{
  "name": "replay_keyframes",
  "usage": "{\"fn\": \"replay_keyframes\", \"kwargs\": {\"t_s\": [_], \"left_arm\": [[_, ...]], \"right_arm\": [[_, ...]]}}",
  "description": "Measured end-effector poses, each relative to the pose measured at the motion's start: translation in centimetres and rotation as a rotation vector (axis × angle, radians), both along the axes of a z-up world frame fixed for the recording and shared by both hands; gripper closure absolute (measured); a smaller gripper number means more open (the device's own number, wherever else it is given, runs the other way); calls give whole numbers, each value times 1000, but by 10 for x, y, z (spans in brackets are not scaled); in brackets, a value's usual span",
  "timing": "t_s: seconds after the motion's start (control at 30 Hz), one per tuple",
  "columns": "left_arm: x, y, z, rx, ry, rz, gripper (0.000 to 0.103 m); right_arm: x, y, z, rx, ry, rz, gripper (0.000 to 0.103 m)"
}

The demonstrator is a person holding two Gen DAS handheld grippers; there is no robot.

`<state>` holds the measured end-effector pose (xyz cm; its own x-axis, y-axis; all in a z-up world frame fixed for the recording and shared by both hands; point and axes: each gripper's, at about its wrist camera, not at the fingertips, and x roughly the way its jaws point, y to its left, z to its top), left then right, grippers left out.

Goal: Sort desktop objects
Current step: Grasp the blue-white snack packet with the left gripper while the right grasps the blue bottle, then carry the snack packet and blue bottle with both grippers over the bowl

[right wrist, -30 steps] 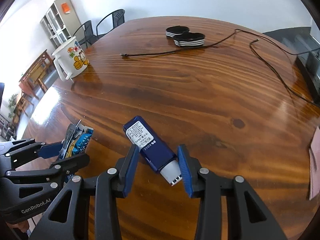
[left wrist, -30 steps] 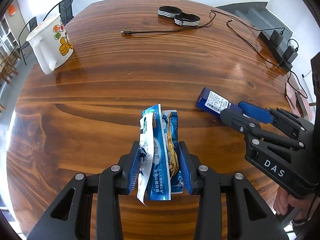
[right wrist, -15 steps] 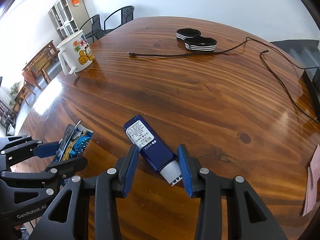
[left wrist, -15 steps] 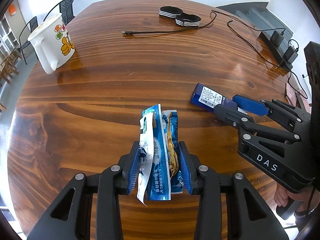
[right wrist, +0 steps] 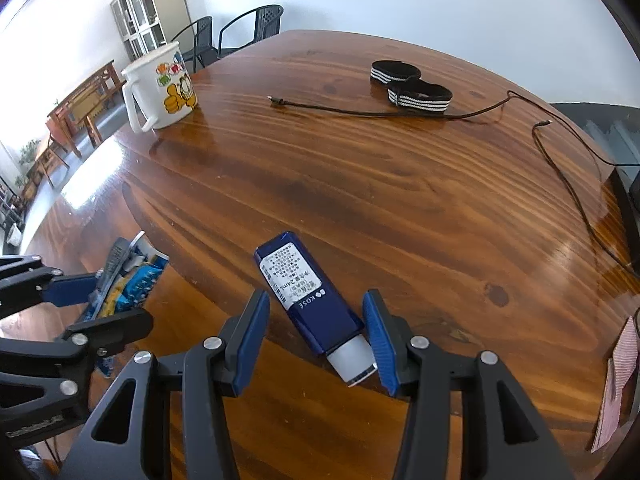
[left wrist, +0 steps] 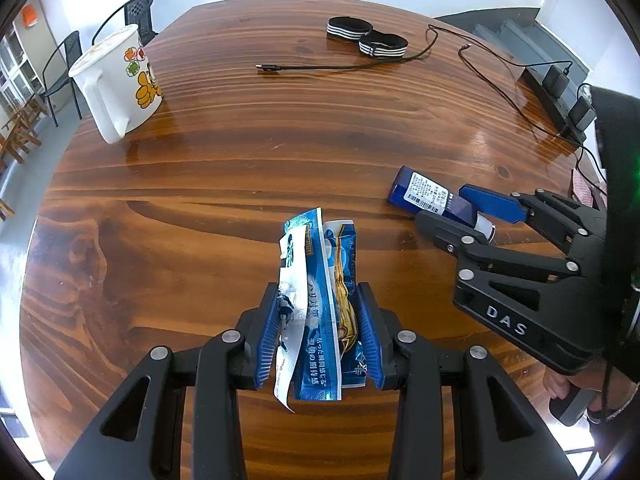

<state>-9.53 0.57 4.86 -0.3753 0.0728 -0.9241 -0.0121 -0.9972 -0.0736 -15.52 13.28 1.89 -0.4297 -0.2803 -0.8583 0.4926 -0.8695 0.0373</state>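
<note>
My left gripper [left wrist: 318, 300] is shut on a bunch of blue snack packets [left wrist: 308, 240], which stand upright between its pads above the wooden table [left wrist: 240, 168]. To its right a dark blue tube [right wrist: 296, 284] with a white cap lies on the table. My right gripper [right wrist: 317, 298] straddles the tube's cap end and its jaws are opening. A gap shows beside its left pad, and the right pad sits close to the cap. The left wrist view shows the right gripper [left wrist: 446, 208] around the tube [left wrist: 420, 194]. The right wrist view shows the left gripper [right wrist: 120, 300] with the packets [right wrist: 132, 276].
A white cartoon mug [left wrist: 120, 84] stands at the far left. Two striped black wristbands [left wrist: 366, 38] and a black cable [left wrist: 340, 67] lie at the far side. A power strip [left wrist: 560, 92] and a pink-striped item [right wrist: 616, 380] sit at the right edge.
The right gripper's jaws have spread wider around the tube and the gripper has rolled slightly. The left gripper and its packets have not moved.
</note>
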Motion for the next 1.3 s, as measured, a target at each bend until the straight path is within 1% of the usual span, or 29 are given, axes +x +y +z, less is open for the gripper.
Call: {"fn": "replay_keyframes", "kwargs": {"t_s": [0.07,0.2,0.33,0.4,0.5,0.6,0.77,0.97,1.13,1.3], "left_arm": [[1,-1,0,-2,-2,1,63],[2,-1,2,-6,-2,-1,63],[4,1,5,-9,5,-10,63],[5,2,7,-9,8,-14,63],[8,5,11,-11,14,-20,63],[10,10,15,-12,20,-27,63],[16,27,22,-9,32,-55,63],[24,64,33,-7,52,-120,63],[33,101,41,-8,69,-194,63],[45,146,50,-4,91,-281,63]], "right_arm": [[-1,0,-2,2,-6,-3,54],[1,-1,-3,9,0,-1,56],[4,0,-3,11,-6,3,66],[9,2,-2,7,-14,-6,67],[17,9,2,-29,-31,-31,68],[27,21,10,-90,-48,-71,68],[45,53,26,-180,-57,-153,70],[76,102,40,-257,-62,-263,71],[103,141,51,-286,-41,-350,71],[138,191,67,-310,-4,-450,71]]}}
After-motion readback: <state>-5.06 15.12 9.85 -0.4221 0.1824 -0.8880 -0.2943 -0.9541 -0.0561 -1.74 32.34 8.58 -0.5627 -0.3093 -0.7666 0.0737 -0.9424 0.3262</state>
